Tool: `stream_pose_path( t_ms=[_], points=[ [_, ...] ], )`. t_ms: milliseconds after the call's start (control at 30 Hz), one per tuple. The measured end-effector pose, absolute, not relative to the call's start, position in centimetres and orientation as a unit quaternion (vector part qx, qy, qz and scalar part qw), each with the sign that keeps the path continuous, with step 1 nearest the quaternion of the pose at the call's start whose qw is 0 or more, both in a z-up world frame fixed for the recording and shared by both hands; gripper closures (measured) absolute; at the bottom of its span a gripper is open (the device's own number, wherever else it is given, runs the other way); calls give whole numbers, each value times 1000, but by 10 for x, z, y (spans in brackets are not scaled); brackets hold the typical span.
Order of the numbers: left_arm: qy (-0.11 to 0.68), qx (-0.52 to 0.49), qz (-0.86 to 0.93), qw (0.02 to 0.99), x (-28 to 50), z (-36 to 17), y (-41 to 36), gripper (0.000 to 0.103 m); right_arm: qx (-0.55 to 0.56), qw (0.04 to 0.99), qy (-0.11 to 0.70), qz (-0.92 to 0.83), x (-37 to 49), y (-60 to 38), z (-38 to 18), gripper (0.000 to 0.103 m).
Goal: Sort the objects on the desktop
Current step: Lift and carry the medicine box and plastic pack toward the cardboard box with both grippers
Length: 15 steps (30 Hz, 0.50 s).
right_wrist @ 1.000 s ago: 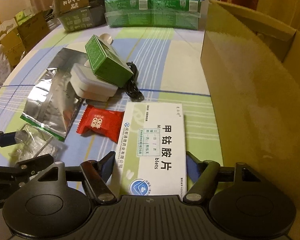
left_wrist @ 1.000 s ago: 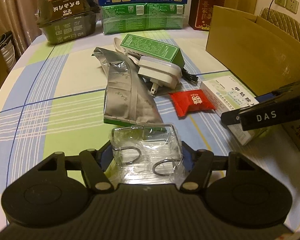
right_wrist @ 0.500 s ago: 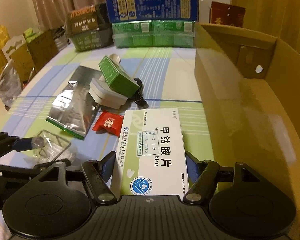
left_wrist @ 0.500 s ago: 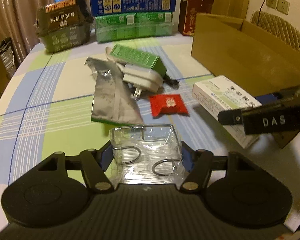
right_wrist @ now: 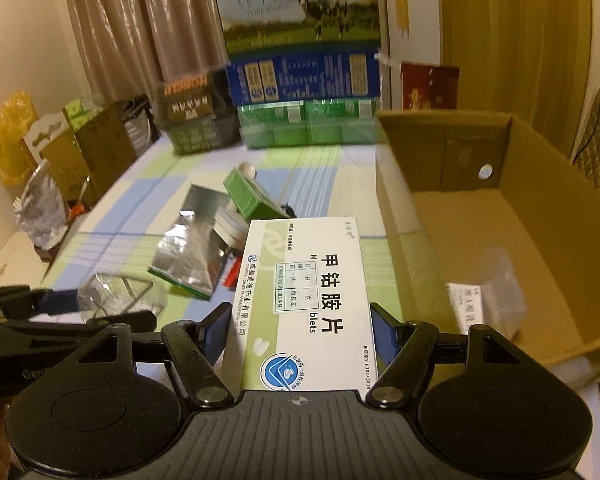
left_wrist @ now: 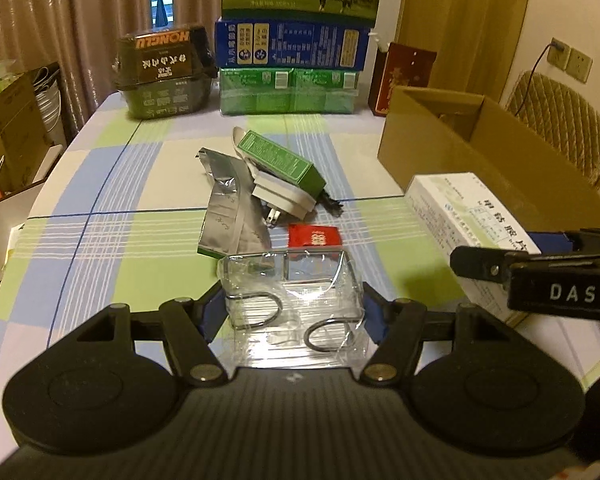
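My left gripper [left_wrist: 292, 312] is shut on a clear plastic packet with two metal rings [left_wrist: 290, 300], held above the checked tablecloth. My right gripper [right_wrist: 298, 332] is shut on a white medicine box [right_wrist: 306, 304], lifted beside the open cardboard box [right_wrist: 540, 216]. In the left wrist view the medicine box [left_wrist: 460, 216] and the right gripper [left_wrist: 540, 280] hang at the right. In the right wrist view the left gripper [right_wrist: 60, 312] with the clear packet [right_wrist: 120, 296] sits low at the left. A silver foil pouch [left_wrist: 232, 208], green carton [left_wrist: 280, 160], white plug adapter [left_wrist: 284, 196] and red sachet [left_wrist: 314, 236] lie mid-table.
Milk cartons [left_wrist: 296, 44], green packs [left_wrist: 288, 92] and a dark food box [left_wrist: 164, 72] stand along the table's far edge. A small white item [right_wrist: 484, 304] lies inside the cardboard box. Cartons and bags [right_wrist: 60, 152] crowd the floor at the left. A chair [left_wrist: 560, 120] stands behind the cardboard box.
Both grippers have risen with their loads, so the table items look farther and smaller. The inside of the cardboard box has come into the right wrist view.
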State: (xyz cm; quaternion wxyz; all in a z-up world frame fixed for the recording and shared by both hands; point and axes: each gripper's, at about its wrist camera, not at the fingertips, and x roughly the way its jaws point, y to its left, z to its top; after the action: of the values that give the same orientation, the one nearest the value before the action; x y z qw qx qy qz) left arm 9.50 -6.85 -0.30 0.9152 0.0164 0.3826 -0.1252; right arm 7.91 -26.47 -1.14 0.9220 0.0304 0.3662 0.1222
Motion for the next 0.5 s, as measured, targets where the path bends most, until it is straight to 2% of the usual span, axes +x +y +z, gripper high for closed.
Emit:
stream_pose_path(
  t_ms=[500],
  points=[
    [363, 26, -148, 920, 49, 37, -105, 40, 32, 940, 325, 96, 36, -308, 43, 35]
  ],
)
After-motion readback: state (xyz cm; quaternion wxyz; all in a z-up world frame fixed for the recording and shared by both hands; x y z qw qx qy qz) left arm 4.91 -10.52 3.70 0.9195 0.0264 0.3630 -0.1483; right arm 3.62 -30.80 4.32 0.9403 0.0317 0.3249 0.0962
